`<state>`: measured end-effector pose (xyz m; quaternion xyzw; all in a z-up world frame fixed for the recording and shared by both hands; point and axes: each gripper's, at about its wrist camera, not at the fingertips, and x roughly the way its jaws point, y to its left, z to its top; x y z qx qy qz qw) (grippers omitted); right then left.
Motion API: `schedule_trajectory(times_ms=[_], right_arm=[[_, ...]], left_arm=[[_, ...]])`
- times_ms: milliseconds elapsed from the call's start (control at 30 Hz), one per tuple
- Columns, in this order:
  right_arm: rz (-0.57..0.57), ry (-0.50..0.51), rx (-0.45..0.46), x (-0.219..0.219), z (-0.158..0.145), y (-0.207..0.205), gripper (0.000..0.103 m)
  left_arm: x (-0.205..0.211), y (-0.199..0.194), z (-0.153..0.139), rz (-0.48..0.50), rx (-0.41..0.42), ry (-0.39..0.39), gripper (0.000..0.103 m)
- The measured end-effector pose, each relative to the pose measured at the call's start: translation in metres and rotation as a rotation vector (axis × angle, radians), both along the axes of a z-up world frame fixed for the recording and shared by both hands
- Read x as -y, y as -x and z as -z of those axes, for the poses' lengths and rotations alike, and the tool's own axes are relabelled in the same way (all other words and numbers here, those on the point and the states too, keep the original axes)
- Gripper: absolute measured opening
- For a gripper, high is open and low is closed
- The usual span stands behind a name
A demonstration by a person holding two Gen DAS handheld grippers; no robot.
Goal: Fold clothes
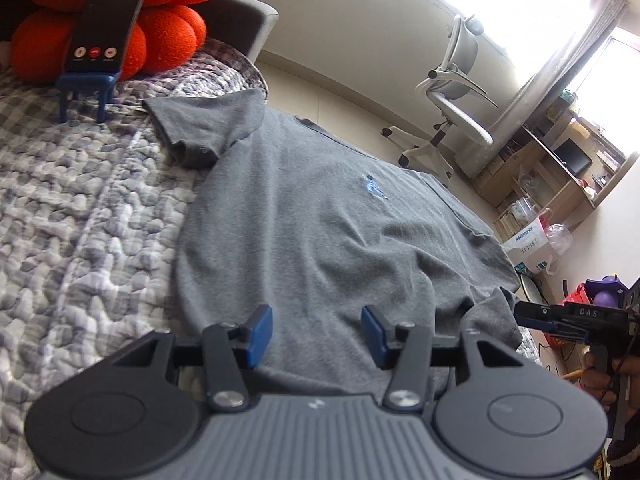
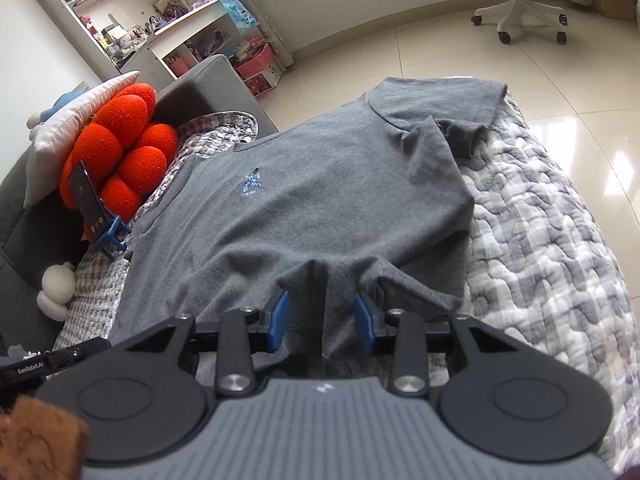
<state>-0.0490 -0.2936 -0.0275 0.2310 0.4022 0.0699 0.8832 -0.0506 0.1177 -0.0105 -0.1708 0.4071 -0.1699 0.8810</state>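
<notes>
The grey T-shirt [image 1: 320, 216] lies spread on my quilted checked bedcover [image 1: 80, 208]. Beyond it, pale floor tiles [image 2: 460, 52] and a white office chair [image 1: 448, 92]. My left gripper [image 1: 316, 334] hangs spread above its hem; my right gripper [image 2: 322, 316] stands parted around a raised fold.

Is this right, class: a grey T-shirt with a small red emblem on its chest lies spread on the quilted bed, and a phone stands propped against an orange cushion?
Not quite. The emblem on the grey T-shirt is blue, not red, as the right wrist view shows. The rest holds: the shirt lies spread on the quilted bed, and the phone stands propped against the orange cushion.
</notes>
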Motion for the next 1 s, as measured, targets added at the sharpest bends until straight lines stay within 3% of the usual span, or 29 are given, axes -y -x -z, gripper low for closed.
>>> schedule_trajectory(times_ms=[300,600,800,833,933,1000], right_arm=[[0.020,-0.019,-0.047,0.003,0.016,0.021,0.038],[0.026,-0.086,-0.057,0.003,0.024,0.018,0.036],[0.007,-0.090,-0.042,-0.010,0.024,0.005,0.034],[0.008,-0.081,-0.044,-0.012,0.026,0.003,0.031],[0.016,-0.083,-0.061,-0.014,0.032,-0.001,0.010],[0.022,-0.097,-0.064,-0.012,0.033,0.000,0.005]], left_arm=[[-0.036,0.035,0.021,-0.061,-0.116,0.000,0.048],[-0.029,0.040,0.026,-0.024,-0.185,0.140,0.048],[-0.021,0.039,0.026,-0.022,-0.199,0.177,0.048],[-0.021,0.039,0.026,-0.024,-0.201,0.183,0.048],[-0.024,0.040,0.027,-0.035,-0.210,0.200,0.048],[-0.026,0.041,0.026,-0.042,-0.216,0.214,0.048]])
